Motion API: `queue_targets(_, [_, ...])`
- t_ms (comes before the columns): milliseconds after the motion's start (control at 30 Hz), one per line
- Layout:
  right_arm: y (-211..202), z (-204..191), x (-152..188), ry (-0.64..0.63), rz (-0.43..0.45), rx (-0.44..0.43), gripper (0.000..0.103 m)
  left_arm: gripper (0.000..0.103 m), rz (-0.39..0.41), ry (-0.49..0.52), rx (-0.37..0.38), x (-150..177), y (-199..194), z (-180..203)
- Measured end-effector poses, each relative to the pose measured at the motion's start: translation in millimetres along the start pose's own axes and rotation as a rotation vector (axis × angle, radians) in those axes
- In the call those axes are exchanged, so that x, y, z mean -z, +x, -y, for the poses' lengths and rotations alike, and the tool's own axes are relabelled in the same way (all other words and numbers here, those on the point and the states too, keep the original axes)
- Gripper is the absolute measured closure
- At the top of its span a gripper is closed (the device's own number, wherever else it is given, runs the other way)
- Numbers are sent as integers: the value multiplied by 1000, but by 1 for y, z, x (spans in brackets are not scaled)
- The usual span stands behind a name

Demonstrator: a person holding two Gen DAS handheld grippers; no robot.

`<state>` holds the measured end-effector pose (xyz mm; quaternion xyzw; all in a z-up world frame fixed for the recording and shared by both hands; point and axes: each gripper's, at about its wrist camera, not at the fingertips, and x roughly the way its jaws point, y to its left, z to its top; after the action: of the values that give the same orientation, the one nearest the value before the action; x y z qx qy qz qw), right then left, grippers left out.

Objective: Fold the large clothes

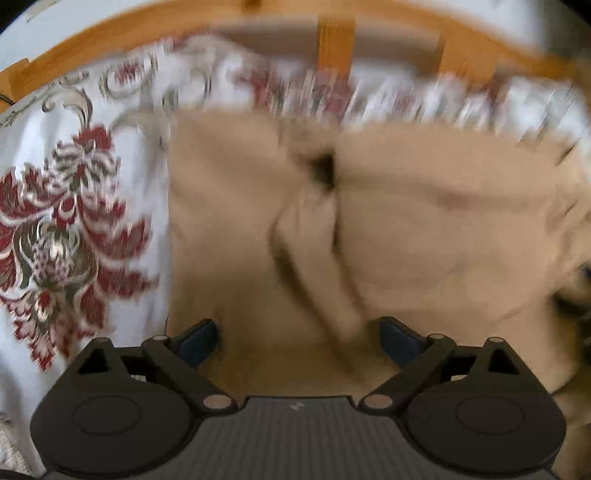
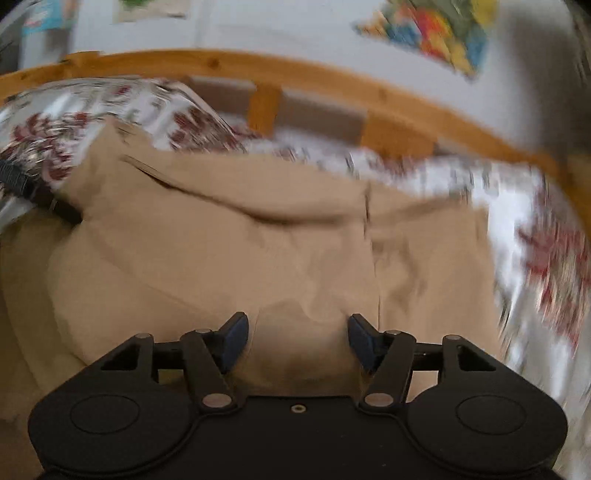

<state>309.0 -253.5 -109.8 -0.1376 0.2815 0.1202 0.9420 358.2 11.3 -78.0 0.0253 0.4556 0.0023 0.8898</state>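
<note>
the left gripper [image 1: 297, 341] hangs over the tan garment [image 1: 424, 229] with its jaws spread wide and nothing between them, a rumpled ridge of cloth running up just ahead of the fingertips. the right gripper [image 2: 298, 341] is also spread wide and empty, low over the same tan garment [image 2: 236, 254], a soft fold lying between its fingers [image 2: 234, 341].

the garment lies spread across the floral bedspread [image 1: 70, 229], bunched along its middle with a dark gap where two sides meet.

the likely trouble: both views are smeared by motion, so a quick pinch could catch only the top layer or miss the edge, and the loose middle ridge may drag and skew the fold. the bedspread under the garment could get pinched too.

beyond the garment the floral bedspread [image 2: 546, 251] reaches a wooden bed frame [image 2: 295, 77] with slats, then a pale wall [image 2: 280, 33] with a colourful picture [image 2: 439, 29].
</note>
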Motion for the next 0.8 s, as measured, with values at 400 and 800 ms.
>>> queue_targets(400, [-95,-1,24,-61,97,-60,3,1,122,33,31,31,-89,-5])
queue_targets(800, [-190,-41,113,-224,-81,-179,1,1,174,288,95,138,-164,16])
